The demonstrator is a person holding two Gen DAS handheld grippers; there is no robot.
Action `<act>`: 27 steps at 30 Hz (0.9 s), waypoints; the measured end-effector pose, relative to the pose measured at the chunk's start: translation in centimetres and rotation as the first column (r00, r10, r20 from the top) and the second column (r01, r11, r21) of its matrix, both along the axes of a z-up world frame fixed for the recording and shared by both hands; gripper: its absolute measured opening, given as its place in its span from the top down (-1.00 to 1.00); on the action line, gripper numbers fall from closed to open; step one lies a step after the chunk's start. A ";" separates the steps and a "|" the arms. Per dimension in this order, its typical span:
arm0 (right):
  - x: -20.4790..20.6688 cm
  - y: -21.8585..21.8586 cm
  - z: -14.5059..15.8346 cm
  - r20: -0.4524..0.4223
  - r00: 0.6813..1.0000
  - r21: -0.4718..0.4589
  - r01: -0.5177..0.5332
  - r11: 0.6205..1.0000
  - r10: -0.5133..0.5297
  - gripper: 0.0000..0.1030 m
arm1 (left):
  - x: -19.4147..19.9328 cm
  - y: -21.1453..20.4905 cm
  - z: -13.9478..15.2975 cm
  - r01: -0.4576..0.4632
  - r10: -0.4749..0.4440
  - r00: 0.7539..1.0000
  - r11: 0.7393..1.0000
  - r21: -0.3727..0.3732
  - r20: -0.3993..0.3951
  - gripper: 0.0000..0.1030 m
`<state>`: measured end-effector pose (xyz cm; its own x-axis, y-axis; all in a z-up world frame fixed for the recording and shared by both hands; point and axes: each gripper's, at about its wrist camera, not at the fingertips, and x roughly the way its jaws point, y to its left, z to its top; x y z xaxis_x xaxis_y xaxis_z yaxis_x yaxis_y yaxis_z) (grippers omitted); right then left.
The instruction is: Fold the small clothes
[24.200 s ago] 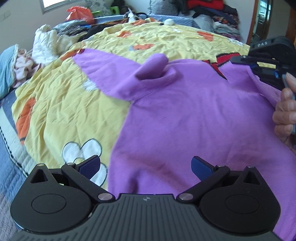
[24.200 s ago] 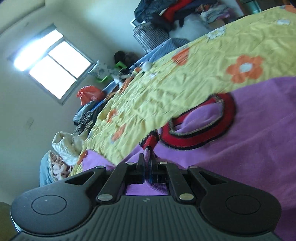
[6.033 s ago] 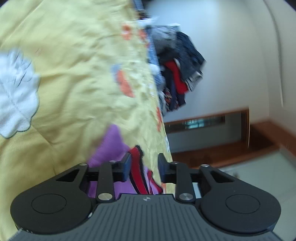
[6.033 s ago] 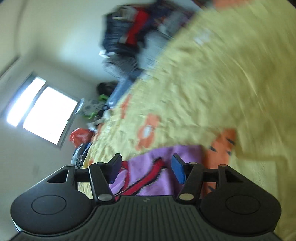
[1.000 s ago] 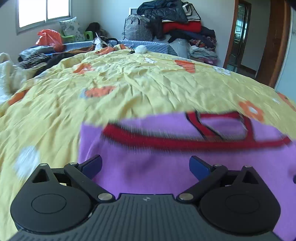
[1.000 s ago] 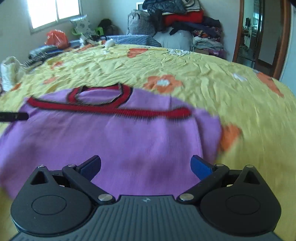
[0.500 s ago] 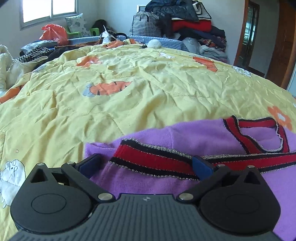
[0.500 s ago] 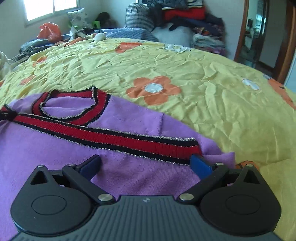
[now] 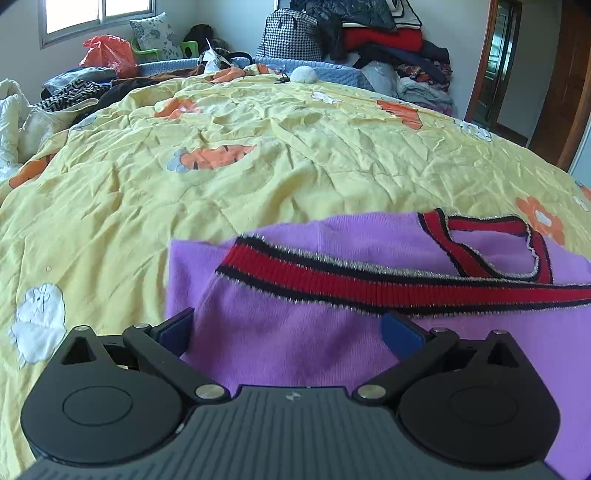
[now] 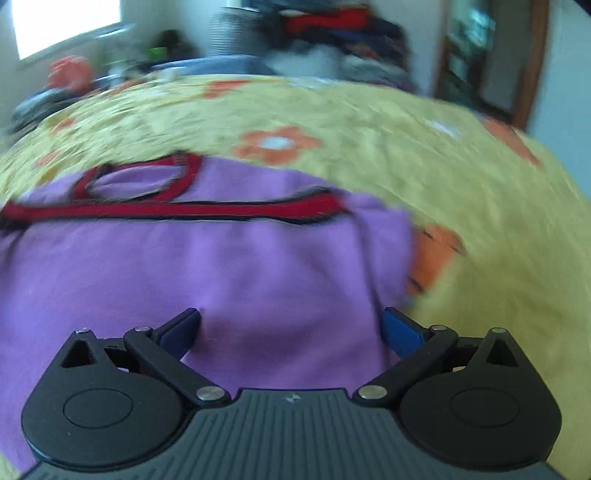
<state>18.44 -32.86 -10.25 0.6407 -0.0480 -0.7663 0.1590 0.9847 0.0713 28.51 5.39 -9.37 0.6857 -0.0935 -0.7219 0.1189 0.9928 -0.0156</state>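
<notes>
Left wrist view: a wrinkled yellow quilt [image 9: 295, 147] printed with orange carrots and flowers and white rabbit shapes covers the bed and fills most of the frame. At the far left a window [image 9: 96, 14] lets in daylight, with an orange plastic bag [image 9: 109, 53] and a patterned cushion below it. Along the far edge stand a houndstooth bag [image 9: 291, 35] and a heap of dark and red clothes [image 9: 380, 40]. A brown wooden door frame [image 9: 569, 92] runs down the far right. The purple sweater [image 9: 295, 332] lies folded on the near part of the quilt, toward the right. A red band edged in black and silver crosses it from left to right, and the red V-neck collar lies on its far right. The left gripper [image 9: 288, 330] has its blue-padded jaws spread wide, one on each side of the sweater's near left corner, holding nothing.

Right wrist view: the frame is blurred. The same quilt [image 10: 461, 155] curves away, with an orange flower beyond the sweater and another orange print just beside its right edge; the window, the clothes heap and the door show only as smears. The sweater [image 10: 221, 277] lies at near left, red band across, collar loop at far left. The right gripper [image 10: 290, 326] is wide open over the sweater's near right part, gripping nothing.
</notes>
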 end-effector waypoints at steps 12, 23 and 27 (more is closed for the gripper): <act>-4.8 8.9 1.6 0.017 0.998 -0.058 -0.066 0.996 0.067 -1.00 | -5.0 0.5 1.3 0.015 -0.015 1.000 0.999 -0.040 0.006 -1.00; -8.7 9.4 -0.1 0.005 0.994 -0.061 -0.105 0.993 0.106 -1.00 | -8.8 0.9 -0.3 0.059 -0.059 0.998 0.996 0.063 0.002 -1.00; -9.4 9.1 0.4 -0.028 0.993 -0.051 -0.117 0.992 0.116 -1.00 | -9.6 2.2 -0.3 0.070 -0.068 0.997 0.996 0.051 -0.023 -1.00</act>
<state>9.01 -23.73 -9.89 0.6248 -0.0148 -0.7807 0.0439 0.9989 0.0162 18.86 7.59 -9.70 0.6634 -0.1025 -0.7412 0.1873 0.9818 0.0319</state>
